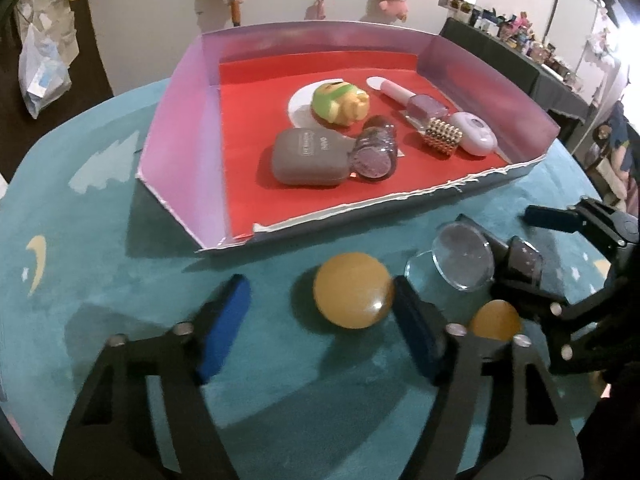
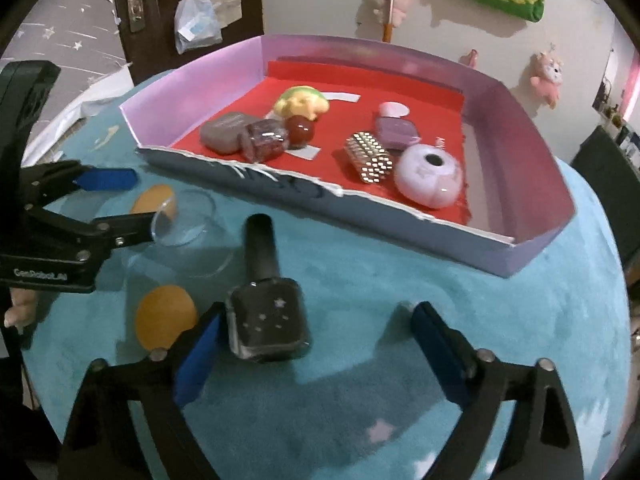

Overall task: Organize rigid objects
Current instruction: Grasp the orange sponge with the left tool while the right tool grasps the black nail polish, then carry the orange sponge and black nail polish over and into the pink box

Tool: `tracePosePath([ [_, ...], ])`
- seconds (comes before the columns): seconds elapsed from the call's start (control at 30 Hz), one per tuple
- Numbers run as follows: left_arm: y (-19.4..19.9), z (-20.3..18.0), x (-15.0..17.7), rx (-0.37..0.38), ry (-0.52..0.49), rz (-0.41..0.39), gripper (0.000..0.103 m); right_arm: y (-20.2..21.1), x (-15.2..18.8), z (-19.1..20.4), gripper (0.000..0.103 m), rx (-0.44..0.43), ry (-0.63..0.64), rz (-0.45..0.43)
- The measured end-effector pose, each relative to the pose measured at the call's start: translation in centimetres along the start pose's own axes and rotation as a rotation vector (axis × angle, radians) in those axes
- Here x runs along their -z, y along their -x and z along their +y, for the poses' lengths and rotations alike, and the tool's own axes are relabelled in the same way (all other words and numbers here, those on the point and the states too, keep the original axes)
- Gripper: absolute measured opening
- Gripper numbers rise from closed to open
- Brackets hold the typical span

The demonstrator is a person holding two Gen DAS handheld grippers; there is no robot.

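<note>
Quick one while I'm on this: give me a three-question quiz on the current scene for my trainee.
1. True or false: the dark nail polish bottle lies inside the tray.
2. What sits between the fingers of the left hand-held gripper? A) the larger orange ball B) a grey case C) a gold studded block
3. How many orange balls lie on the teal cloth outside the tray?

Key: 1 false, it lies on the cloth; 2 A; 3 two.
</note>
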State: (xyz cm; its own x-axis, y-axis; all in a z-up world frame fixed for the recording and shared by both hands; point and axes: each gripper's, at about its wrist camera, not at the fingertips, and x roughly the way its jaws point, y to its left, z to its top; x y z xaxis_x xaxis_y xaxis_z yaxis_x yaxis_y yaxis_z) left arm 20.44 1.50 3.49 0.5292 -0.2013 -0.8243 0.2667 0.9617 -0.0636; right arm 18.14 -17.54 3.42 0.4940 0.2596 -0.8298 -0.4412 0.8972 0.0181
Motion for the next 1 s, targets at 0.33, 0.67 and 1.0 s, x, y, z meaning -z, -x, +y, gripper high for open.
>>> tracePosePath([
  [0.33,1.6,-0.1,0.1,0.012,0.013,-0.057,0.036,1.0,0.0,-0.2,0.038,-0.100,-0.053,-0.057],
  [0.67,2.3,-0.4,0.2,0.020,0.007,-0.069,0.036,2.1,0.5,-0.3,0.038,-0.101,-0.068,-0.078],
  [1.0,5.4,-0.6,-4.4,0.062,-0.037,-0.136,0.036,6.7,-3.2,-2.8,0.038,-0.075,-0.093,-0.206],
])
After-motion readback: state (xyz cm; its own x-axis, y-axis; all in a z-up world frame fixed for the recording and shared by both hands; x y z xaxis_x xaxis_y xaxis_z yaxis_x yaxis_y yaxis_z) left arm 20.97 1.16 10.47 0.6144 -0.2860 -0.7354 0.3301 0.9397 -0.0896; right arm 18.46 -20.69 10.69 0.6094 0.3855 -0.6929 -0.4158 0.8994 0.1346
